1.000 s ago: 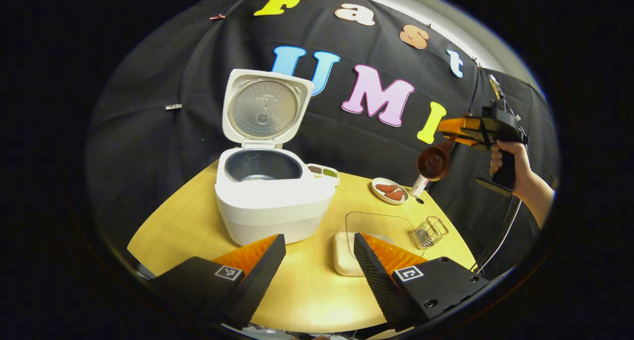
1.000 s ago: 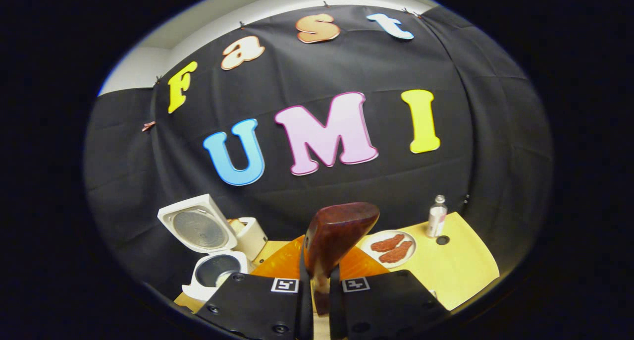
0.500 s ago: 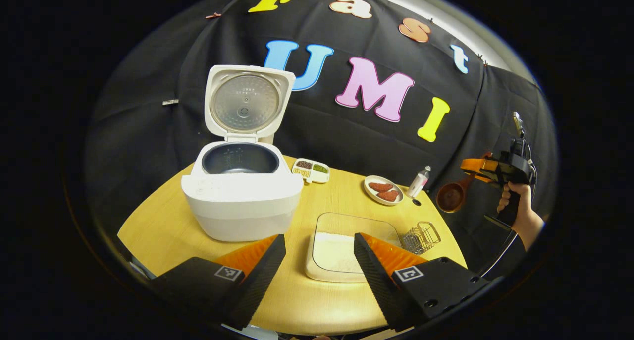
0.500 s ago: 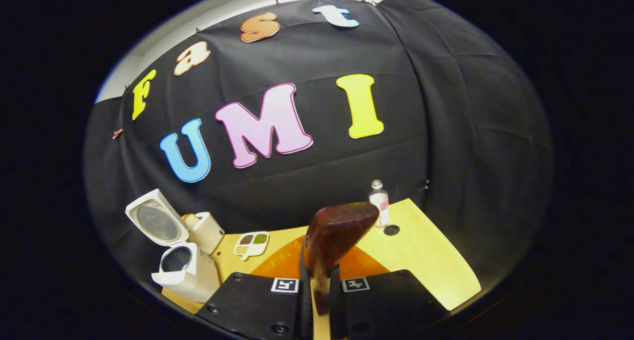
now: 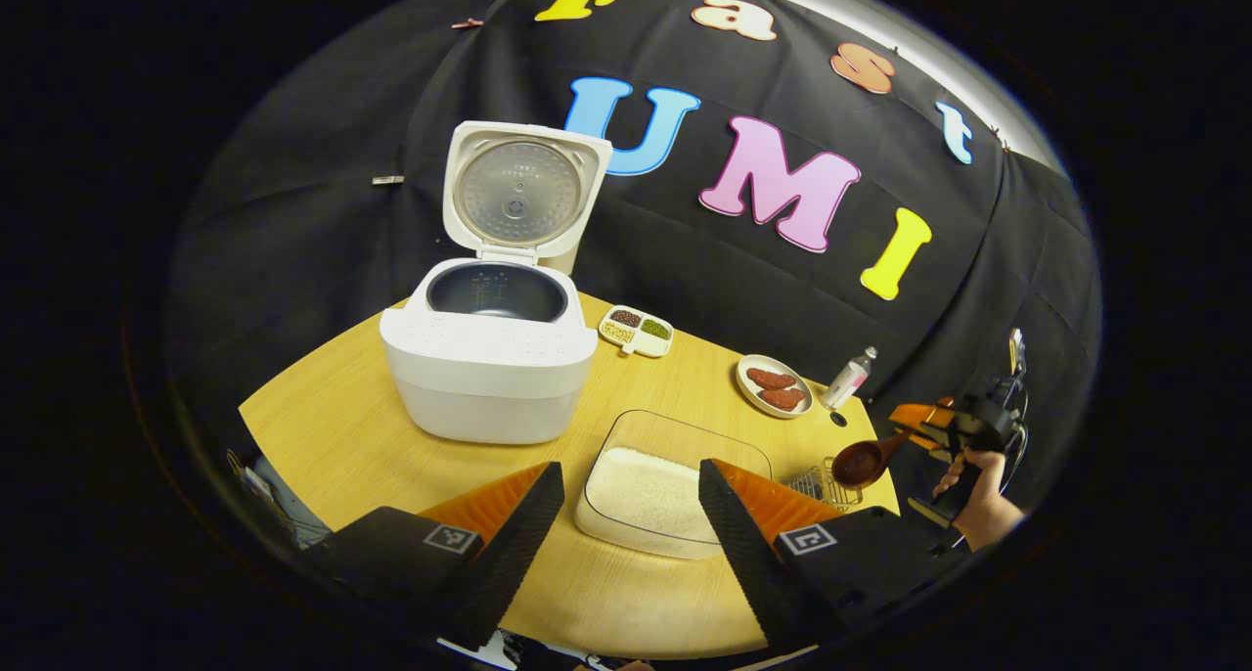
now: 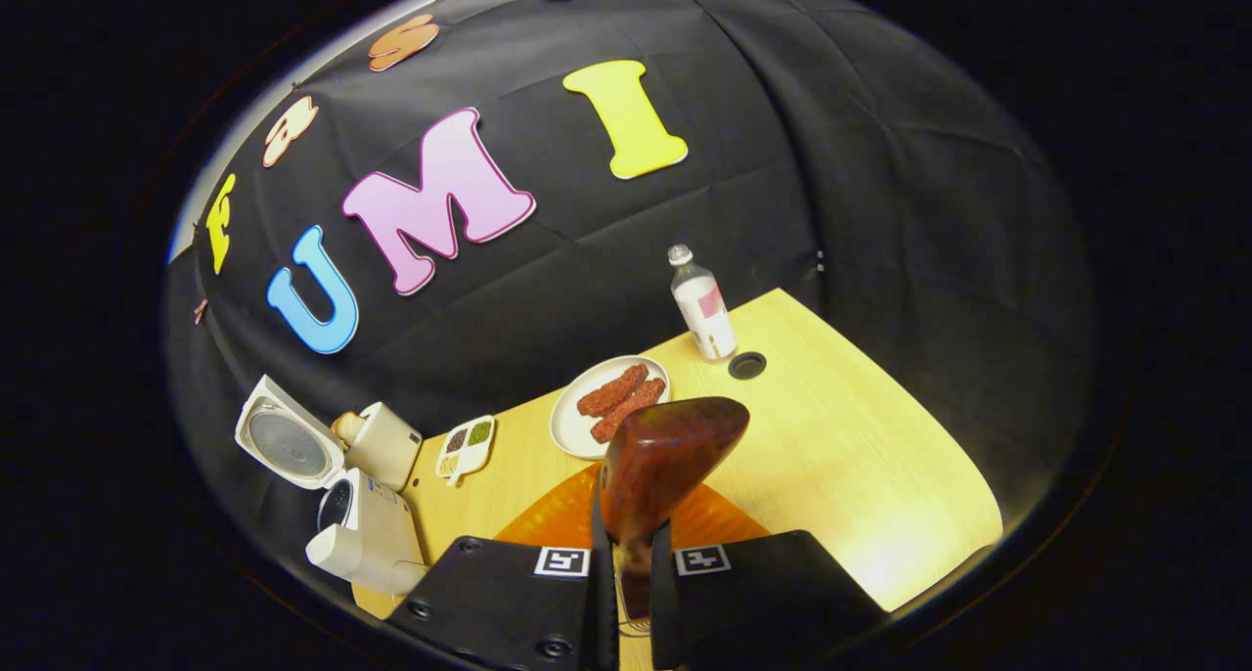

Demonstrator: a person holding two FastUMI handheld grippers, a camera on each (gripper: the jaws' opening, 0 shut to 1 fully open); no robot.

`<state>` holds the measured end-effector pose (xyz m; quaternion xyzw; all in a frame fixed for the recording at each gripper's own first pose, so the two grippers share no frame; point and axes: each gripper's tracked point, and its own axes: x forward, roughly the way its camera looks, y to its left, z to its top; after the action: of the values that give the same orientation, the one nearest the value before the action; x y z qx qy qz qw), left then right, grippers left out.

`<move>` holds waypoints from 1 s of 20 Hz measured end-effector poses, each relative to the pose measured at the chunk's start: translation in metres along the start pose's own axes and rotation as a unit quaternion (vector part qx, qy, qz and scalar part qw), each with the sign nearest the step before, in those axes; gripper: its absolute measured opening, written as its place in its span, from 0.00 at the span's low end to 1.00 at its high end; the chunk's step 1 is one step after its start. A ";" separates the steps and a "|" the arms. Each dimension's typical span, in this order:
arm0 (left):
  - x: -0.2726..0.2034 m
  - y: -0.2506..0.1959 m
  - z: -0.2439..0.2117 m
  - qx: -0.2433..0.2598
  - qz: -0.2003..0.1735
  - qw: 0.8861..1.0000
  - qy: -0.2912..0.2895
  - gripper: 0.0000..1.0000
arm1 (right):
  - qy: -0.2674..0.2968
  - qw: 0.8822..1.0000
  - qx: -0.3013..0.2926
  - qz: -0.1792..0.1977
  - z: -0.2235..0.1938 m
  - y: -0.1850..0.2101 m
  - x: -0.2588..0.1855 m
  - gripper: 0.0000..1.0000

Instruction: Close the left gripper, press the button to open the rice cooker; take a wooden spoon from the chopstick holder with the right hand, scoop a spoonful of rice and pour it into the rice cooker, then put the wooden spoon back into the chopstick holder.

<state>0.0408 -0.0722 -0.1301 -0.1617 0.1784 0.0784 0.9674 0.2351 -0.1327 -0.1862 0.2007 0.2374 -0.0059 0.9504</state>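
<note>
- Spanning both views was a round wooden table (image 5: 352,426), carrying everything.
- White rice cooker (image 5: 489,358) sat at the table's rear left, lid (image 5: 523,190) upright and open, inner pot dark.
- Clear container of rice (image 5: 650,495) lay near the front edge, right of the cooker.
- Left gripper (image 5: 631,529) hung over that container, fingers spread apart, holding nothing.
- Right gripper (image 6: 632,593) was pressed together on the wooden spoon (image 6: 660,461) handle, bowl pointing forward; in the left gripper view the spoon (image 5: 861,462) hovered just over the wire chopstick holder (image 5: 822,485).
- Plate of sausages (image 6: 611,402), small bottle (image 6: 702,304) and sectioned bean dish (image 5: 636,330) sat further back.
</note>
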 end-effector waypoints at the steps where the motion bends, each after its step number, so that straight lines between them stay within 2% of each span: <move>1: -0.003 0.001 0.001 -0.001 0.006 1.000 -0.003 0.96 | 0.005 1.000 -0.002 0.002 -0.005 -0.002 0.002 0.17; 4: -0.012 0.007 0.002 0.004 0.024 1.000 -0.010 0.96 | 0.021 1.000 0.011 -0.004 -0.015 -0.011 0.012 0.17; 5: -0.014 0.010 0.002 0.003 0.029 1.000 -0.011 0.96 | 0.024 1.000 0.018 -0.009 -0.019 -0.014 0.013 0.12; 6: -0.017 0.012 0.000 0.001 0.033 0.999 -0.011 0.96 | 0.024 0.999 0.026 -0.014 -0.023 -0.017 0.016 0.17; 9: -0.025 0.016 -0.002 -0.005 0.041 0.999 -0.014 0.96 | 0.026 0.999 0.035 -0.030 -0.029 -0.028 0.019 0.19; 13: -0.028 0.023 -0.002 -0.011 0.041 0.999 -0.016 0.96 | 0.007 0.999 0.012 -0.031 -0.027 -0.024 0.011 0.28; 16: -0.027 0.037 0.014 -0.004 0.047 0.998 -0.030 0.96 | -0.004 0.999 0.004 -0.038 -0.017 -0.025 0.001 0.99; 20: -0.024 0.069 0.064 0.031 0.064 0.995 -0.071 0.96 | -0.026 0.997 -0.017 -0.067 -0.004 -0.034 -0.033 0.98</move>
<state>0.0252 0.0120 -0.0840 -0.1143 0.1216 0.1458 0.9751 0.2002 -0.1651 -0.1872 0.1682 0.2251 -0.0707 0.9571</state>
